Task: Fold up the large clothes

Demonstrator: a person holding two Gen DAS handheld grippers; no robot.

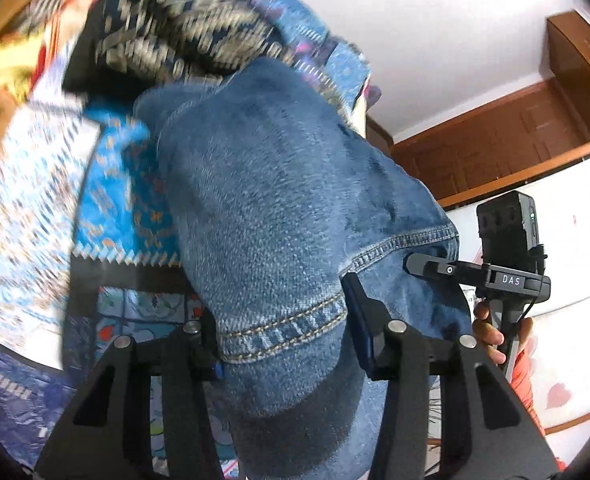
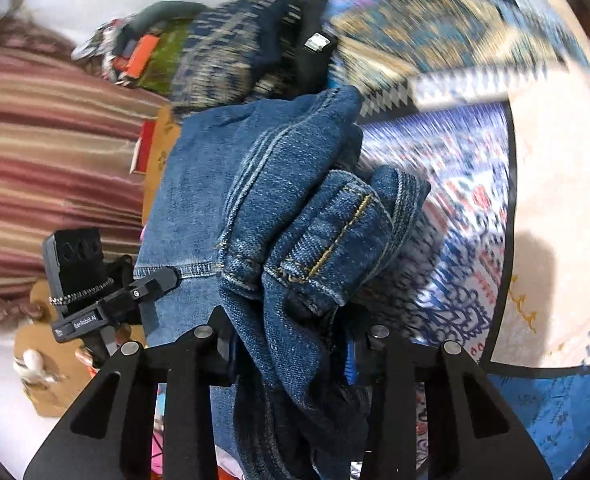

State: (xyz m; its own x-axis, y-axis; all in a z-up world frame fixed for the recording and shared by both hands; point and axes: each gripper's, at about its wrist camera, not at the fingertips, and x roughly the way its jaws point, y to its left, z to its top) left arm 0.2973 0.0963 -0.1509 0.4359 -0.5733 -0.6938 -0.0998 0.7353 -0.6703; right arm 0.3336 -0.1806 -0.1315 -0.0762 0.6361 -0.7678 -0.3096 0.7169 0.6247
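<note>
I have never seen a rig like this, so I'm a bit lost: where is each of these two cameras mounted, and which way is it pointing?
Left wrist view: sits on the left gripper, looking forward along its fingers at the jeans clamped between them; the right gripper and the person's hand show at right.
Right wrist view: sits on the right gripper, looking along its fingers at the bunched jeans it grips; the left gripper shows at left.
Shared: the jeans, the patterned bedspread, and each other's gripper.

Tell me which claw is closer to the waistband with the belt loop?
Right. The right claw grips the jeans by the waistband; the left claw grips a hem.
</note>
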